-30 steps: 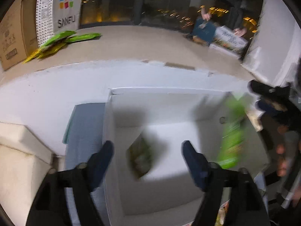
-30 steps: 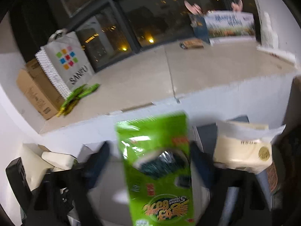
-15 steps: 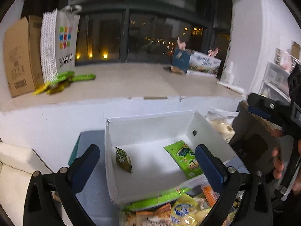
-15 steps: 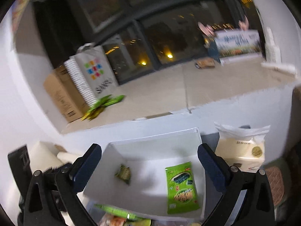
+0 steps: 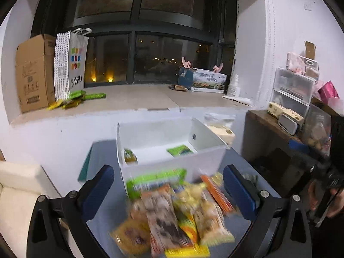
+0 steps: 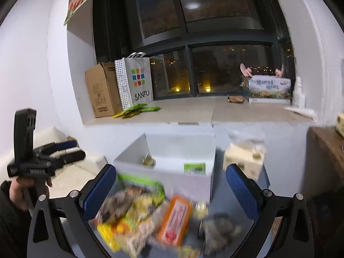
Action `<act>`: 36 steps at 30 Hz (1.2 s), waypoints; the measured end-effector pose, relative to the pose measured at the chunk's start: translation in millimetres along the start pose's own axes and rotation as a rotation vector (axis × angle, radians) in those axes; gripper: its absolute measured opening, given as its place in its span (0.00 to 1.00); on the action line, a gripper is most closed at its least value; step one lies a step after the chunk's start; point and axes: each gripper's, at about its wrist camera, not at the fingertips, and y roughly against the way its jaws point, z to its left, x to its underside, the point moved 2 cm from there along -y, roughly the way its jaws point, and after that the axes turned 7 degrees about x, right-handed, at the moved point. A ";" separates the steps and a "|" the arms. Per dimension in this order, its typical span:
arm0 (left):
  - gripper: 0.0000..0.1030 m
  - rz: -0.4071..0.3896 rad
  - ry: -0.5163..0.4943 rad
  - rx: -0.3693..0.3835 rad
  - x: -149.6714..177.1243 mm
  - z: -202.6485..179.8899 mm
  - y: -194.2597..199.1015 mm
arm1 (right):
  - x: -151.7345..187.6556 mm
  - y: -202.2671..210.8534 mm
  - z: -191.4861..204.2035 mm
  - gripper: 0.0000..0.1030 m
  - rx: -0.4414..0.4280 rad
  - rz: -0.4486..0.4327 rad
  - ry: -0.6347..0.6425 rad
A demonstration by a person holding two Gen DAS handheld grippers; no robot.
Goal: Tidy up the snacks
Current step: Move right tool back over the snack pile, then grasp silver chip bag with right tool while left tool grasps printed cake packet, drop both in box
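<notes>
A white open box [image 5: 172, 165] stands on the grey table, also in the right wrist view [image 6: 172, 176]. Inside lie a green seaweed packet [image 5: 180, 150] [image 6: 194, 168] and a small dark-green packet [image 5: 129, 156] [image 6: 148, 161]. A blurred pile of snack packets [image 5: 172, 210] [image 6: 146, 217] lies in front of the box, with an orange packet [image 6: 175, 219] among them. My left gripper [image 5: 168, 190] is open and empty above the pile. My right gripper [image 6: 171, 191] is open and empty above the pile.
A tissue pack [image 6: 243, 159] sits right of the box. A cardboard box [image 5: 34, 71], a SANFU bag [image 5: 71, 64] and green packets [image 5: 77, 99] sit on the windowsill. A wooden shelf [image 5: 271, 126] with drawers stands right. A cream cushion [image 5: 15, 193] lies left.
The right gripper has let the green seaweed packet go into the box. Both grippers have pulled back and tilted up, so the snack pile in front of the box has come into view.
</notes>
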 end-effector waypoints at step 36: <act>1.00 0.096 0.022 0.018 72.6 -5.4 22.7 | 134.5 -136.9 -111.6 0.64 0.001 0.477 -0.362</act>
